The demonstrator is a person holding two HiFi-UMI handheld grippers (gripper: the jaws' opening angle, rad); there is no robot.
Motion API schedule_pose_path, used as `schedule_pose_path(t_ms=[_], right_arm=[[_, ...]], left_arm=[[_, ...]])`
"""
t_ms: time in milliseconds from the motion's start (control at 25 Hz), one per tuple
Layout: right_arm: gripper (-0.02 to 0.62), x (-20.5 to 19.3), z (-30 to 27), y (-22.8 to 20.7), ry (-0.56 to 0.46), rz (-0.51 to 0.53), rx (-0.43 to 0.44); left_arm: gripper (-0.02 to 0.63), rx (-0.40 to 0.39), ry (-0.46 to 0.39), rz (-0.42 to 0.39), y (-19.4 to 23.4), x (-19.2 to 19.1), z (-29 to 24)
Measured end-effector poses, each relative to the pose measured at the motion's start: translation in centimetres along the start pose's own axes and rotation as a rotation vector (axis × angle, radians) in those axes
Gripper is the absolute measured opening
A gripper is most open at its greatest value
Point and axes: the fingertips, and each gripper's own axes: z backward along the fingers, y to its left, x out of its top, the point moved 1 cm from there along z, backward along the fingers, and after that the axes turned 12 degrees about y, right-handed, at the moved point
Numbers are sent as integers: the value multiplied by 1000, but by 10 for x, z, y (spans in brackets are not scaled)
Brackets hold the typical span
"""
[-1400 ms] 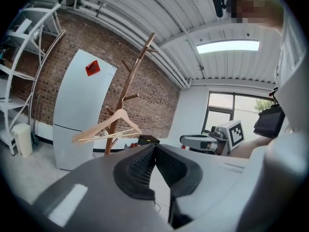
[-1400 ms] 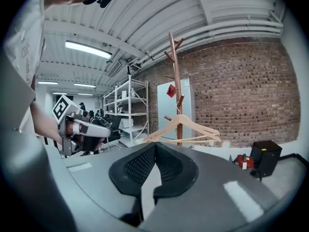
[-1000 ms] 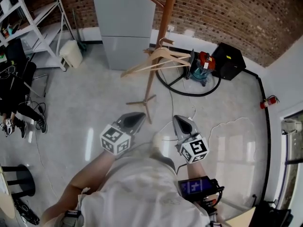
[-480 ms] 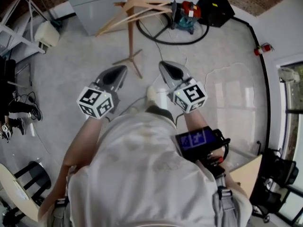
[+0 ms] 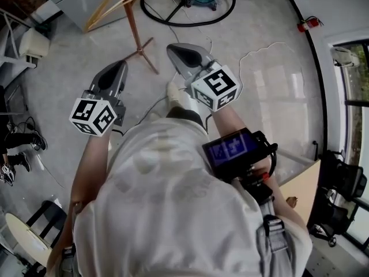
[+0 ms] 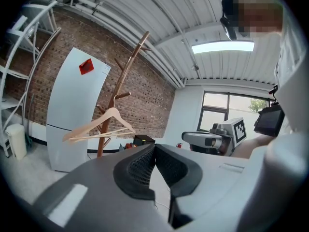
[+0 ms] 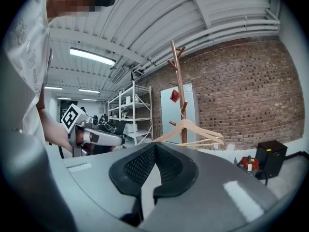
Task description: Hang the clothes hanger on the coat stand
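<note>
Left gripper point(image 6: 154, 148) clenched, nothing between its jaws | right gripper point(image 7: 155, 146) clenched, also empty | both held side by side in front of the person | clothes hanger point(image 7: 203, 128) hangs by its hook on the coat stand point(image 7: 177, 71), well apart from both grippers | stand on the floor point(image 5: 277, 97) near the brick wall point(image 7: 241, 91)

A red brick wall point(image 7: 241, 91) spans the far side. White metal shelving point(image 7: 129, 111) stands left. The glossy grey floor point(image 5: 271, 85) reflects a ceiling strip light point(image 6: 223, 46).
</note>
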Motion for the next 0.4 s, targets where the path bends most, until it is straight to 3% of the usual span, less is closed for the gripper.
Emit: schedule_pose_path(t_ms=[400], right_arm=[[12, 6, 2, -1, -15, 26, 5]], left_arm=[[2, 8, -21, -32, -5, 10, 1]])
